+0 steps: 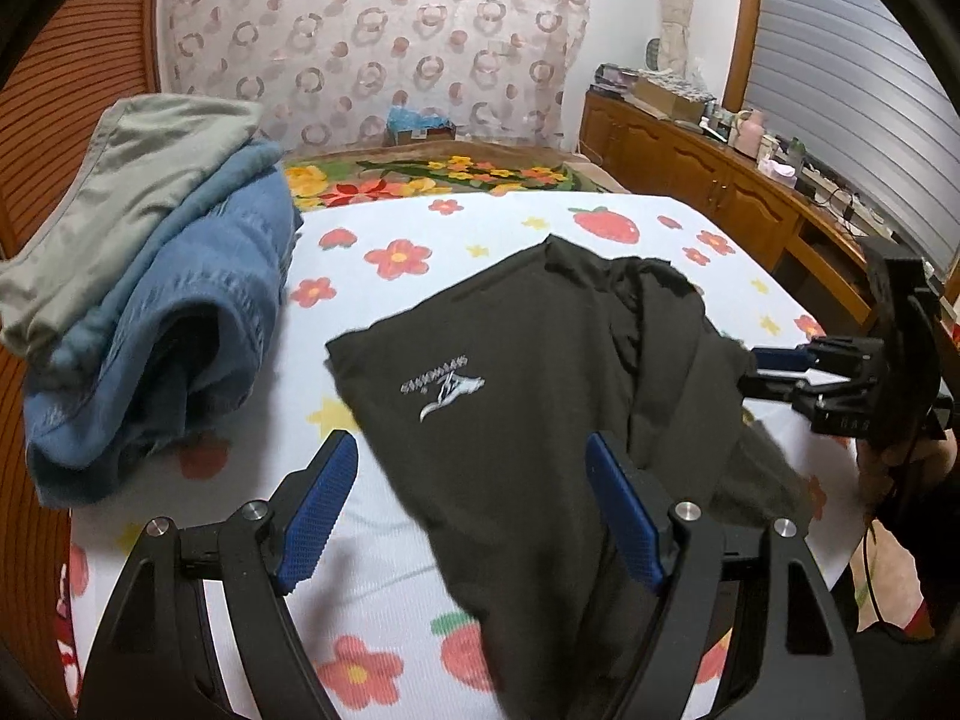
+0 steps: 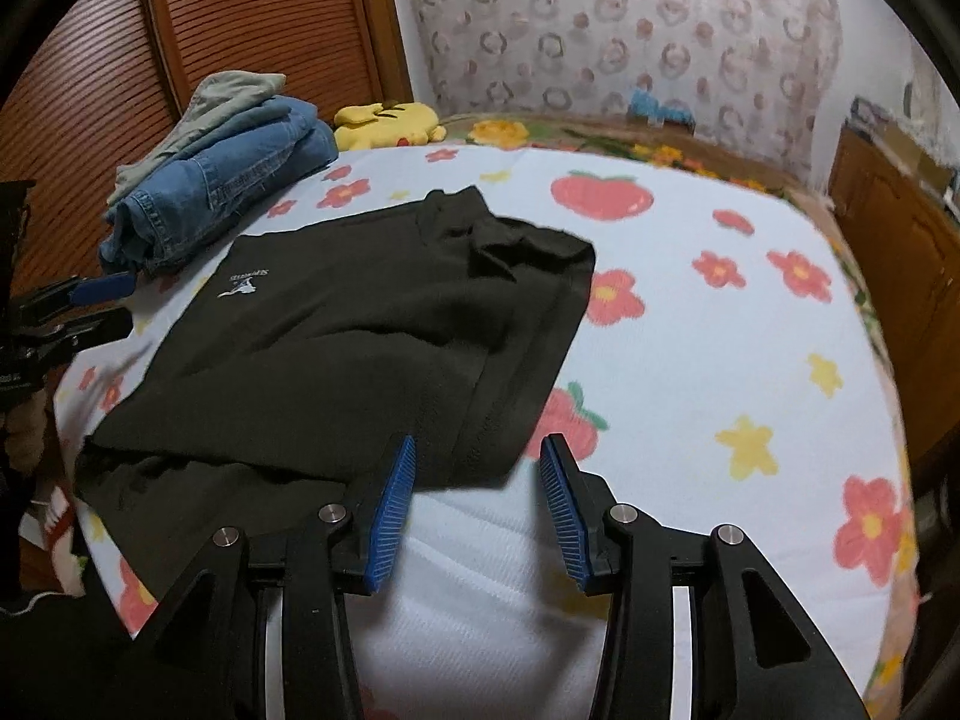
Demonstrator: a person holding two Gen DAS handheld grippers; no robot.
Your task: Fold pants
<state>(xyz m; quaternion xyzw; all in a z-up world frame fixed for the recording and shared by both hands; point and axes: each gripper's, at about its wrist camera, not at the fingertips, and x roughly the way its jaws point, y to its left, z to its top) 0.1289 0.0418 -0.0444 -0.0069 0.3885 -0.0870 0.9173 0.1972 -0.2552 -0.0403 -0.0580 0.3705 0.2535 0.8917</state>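
Observation:
Black pants (image 1: 516, 372) with a small white logo (image 1: 444, 390) lie folded over on the flowered bed sheet; they also show in the right wrist view (image 2: 360, 336). My left gripper (image 1: 468, 456) is open, just above the pants' near part, holding nothing. My right gripper (image 2: 477, 462) is open at the pants' near corner, its jaws on either side of the cloth edge without pinching it. The right gripper also shows at the right of the left wrist view (image 1: 750, 369), at the pants' edge.
A stack of folded jeans (image 1: 180, 324) and grey-green pants (image 1: 132, 180) lies at the bed's left. A yellow plush (image 2: 384, 123) lies behind. A wooden cabinet (image 1: 720, 180) with clutter runs along the right. The bed sheet (image 2: 720, 312) stretches right of the pants.

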